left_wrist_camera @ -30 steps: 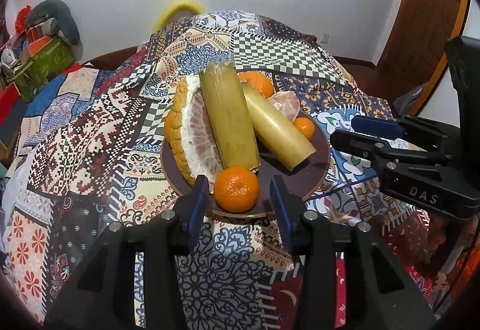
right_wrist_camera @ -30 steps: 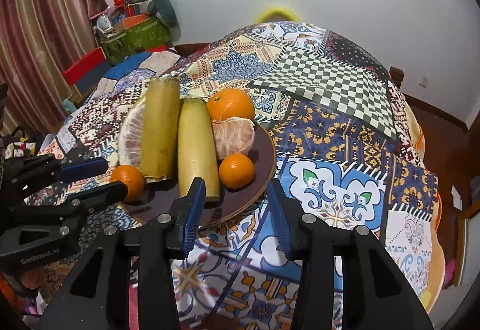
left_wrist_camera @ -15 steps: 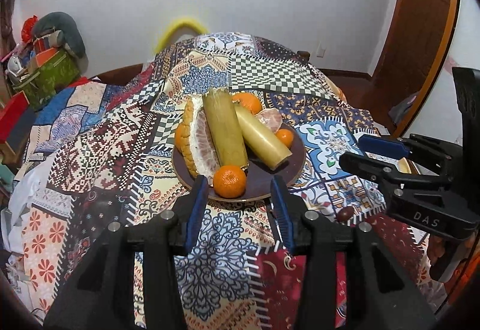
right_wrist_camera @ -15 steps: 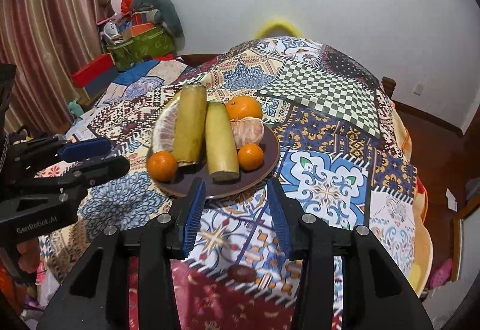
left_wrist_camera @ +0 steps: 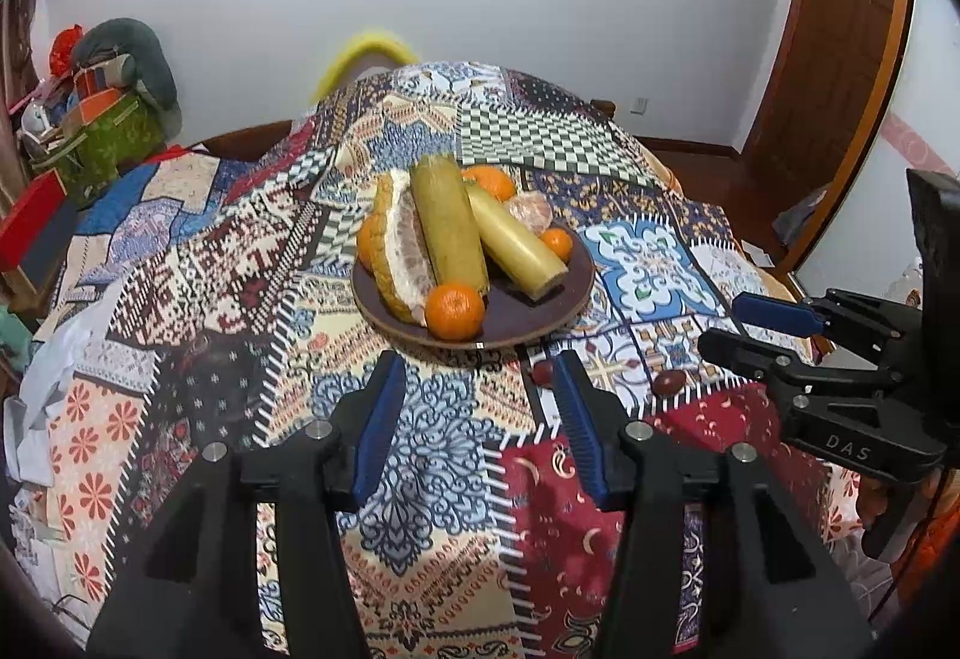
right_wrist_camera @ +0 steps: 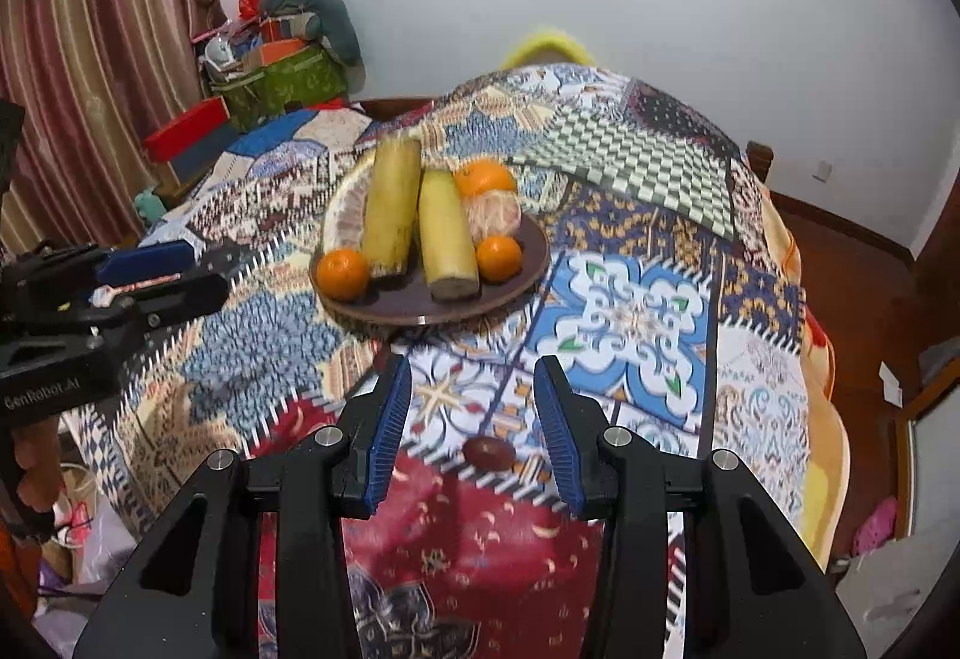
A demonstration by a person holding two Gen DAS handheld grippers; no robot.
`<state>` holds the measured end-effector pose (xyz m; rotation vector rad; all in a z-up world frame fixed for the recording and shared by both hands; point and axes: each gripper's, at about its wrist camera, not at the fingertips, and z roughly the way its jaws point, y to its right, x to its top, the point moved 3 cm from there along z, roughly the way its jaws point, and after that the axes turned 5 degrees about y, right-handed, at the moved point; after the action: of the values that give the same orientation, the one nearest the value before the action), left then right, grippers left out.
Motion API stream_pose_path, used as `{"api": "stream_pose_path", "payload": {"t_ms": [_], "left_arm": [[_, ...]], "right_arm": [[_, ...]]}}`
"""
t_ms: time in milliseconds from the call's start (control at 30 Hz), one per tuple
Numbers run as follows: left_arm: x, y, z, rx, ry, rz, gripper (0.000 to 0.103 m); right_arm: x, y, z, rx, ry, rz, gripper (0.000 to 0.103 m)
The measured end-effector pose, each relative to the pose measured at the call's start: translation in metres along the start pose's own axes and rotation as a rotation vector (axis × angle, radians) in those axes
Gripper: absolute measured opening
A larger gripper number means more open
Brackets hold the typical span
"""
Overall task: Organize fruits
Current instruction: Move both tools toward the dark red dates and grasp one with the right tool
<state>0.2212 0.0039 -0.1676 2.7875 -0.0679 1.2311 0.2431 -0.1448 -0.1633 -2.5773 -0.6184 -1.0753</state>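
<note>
The brown plate [left_wrist_camera: 573, 299] sits mid-table on the patchwork cloth [left_wrist_camera: 210, 251], loaded with two long yellow-green stalks [left_wrist_camera: 447, 221], a pomelo wedge [left_wrist_camera: 399, 245], a peeled citrus [right_wrist_camera: 493, 215] and small oranges [left_wrist_camera: 454, 311]. Two dark red dates [left_wrist_camera: 669, 382] lie on the cloth, just off the plate's near rim. My left gripper [left_wrist_camera: 474, 407] hovers near the plate, jaws spread, holding nothing. My right gripper [right_wrist_camera: 472, 410] is likewise agape and empty, with one date between its fingers' line.
</note>
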Motion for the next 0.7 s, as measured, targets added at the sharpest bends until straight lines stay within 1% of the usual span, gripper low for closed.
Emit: {"api": "stream_pose_path", "payload": {"t_ms": [267,367,533,567,667,700], "left_arm": [[-0.023,0.001,0.019,-0.013,-0.074,-0.005,0.052],[-0.029,0.002,0.026,-0.020,-0.097,-0.010,0.051],[-0.035,0.004,0.039,-0.028,-0.128,-0.009,0.051],[-0.035,0.004,0.041,-0.029,-0.132,-0.009,0.051],[-0.035,0.007,0.048,-0.035,-0.145,-0.006,0.052],[-0.035,0.008,0.050,-0.038,-0.148,-0.004,0.052]], "right_arm": [[-0.026,0.003,0.017,0.002,-0.071,0.020,0.039],[-0.031,0.004,0.024,0.013,-0.094,0.027,0.039],[-0.034,0.006,0.033,0.020,-0.105,0.033,0.039],[-0.035,0.006,0.035,0.021,-0.107,0.032,0.039],[-0.038,0.007,0.040,0.026,-0.124,0.033,0.028],[-0.039,0.008,0.041,0.030,-0.123,0.035,0.027]]}}
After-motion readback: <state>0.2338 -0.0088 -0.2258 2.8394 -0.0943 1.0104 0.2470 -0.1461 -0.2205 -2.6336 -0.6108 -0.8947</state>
